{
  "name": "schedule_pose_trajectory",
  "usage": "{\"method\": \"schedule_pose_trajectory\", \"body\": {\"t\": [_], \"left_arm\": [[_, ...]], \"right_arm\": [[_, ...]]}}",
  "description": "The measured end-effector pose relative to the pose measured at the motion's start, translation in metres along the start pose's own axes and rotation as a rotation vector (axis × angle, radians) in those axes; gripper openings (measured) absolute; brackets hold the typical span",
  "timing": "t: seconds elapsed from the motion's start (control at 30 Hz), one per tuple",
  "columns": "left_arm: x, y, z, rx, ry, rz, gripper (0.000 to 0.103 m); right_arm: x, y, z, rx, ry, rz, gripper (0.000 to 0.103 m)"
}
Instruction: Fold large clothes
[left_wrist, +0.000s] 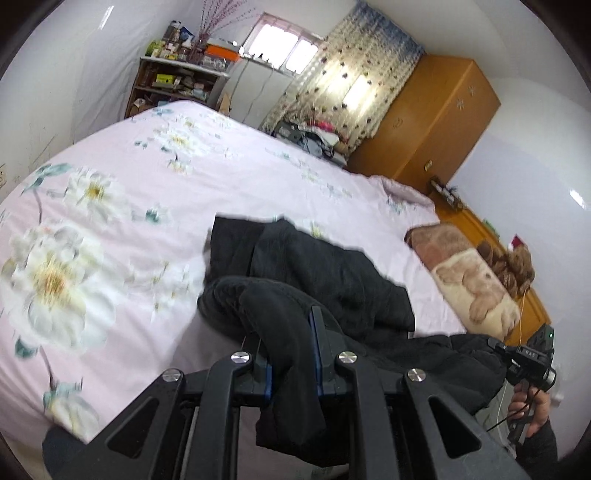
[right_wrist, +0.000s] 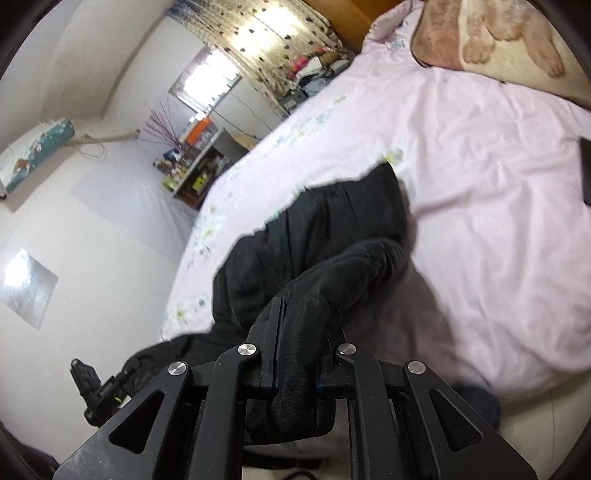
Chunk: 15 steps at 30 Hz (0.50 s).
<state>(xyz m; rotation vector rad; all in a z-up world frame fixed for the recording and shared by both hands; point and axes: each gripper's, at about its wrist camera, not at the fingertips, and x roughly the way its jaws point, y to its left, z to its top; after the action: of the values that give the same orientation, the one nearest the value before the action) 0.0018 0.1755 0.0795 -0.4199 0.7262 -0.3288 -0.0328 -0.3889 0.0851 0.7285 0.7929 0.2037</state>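
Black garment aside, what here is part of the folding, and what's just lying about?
Part of the job:
black garment
left gripper, shut on it
right gripper, shut on it
floral bedspread, the work surface

Lying about:
dog-print pillow
wooden wardrobe
cluttered shelf

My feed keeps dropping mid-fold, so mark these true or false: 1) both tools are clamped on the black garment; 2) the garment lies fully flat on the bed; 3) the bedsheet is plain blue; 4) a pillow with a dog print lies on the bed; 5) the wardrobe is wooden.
1) True: the left tool and the right tool each pinch a fold of the black garment.
2) False: it is bunched, with its near part lifted up to the tools.
3) False: the bedsheet is pale pink with white flowers.
4) True: the pillow lies by the bed's edge.
5) True: the wardrobe is orange-brown wood.
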Motion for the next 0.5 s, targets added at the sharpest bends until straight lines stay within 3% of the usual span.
{"method": "schedule_pose_trajectory", "body": {"t": [0.3,0.5], "left_arm": [[0.09,0.004,0.093,-0.014,-0.035,0.029,0.016],[0.189,0.022,0.128,-0.044,0.044,0.103,0.016]], "right_arm": [[0.075,0.016,0.099,-0.059,-0.031,-0.027,0.012],[0.155,-0.011,0.146,-0.001,0.031,-0.098,0.013]]}}
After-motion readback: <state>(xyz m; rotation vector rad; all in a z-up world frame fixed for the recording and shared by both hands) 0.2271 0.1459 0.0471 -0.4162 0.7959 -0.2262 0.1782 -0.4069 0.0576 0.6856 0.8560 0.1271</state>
